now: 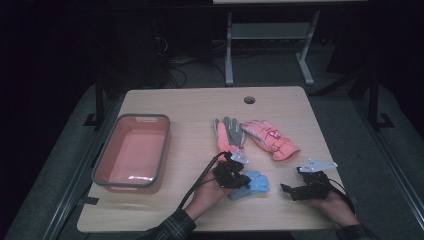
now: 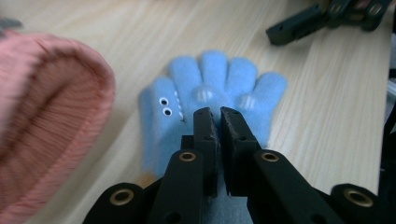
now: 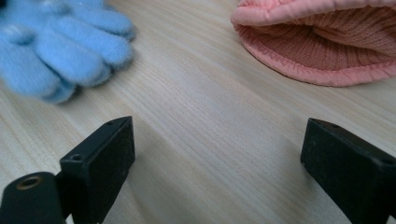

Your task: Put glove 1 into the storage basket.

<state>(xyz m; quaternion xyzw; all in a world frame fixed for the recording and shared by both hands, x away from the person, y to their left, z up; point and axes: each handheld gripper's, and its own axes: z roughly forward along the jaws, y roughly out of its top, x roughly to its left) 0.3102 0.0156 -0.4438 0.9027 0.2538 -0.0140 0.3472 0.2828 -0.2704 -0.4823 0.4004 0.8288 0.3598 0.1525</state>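
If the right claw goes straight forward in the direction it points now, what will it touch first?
Probably bare wooden table first: the open right claw points between the fuzzy light-blue glove and the ribbed cuff of the pink padded glove. Depth beyond is unclear.

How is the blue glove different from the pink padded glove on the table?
The blue glove looks fuzzy, with small googly eyes on it; the pink padded glove looks puffy and has a ribbed cuff. The blue glove lies nearer the person, under the shut left gripper; the pink padded glove lies farther back, untouched. Both lie flat on the table.
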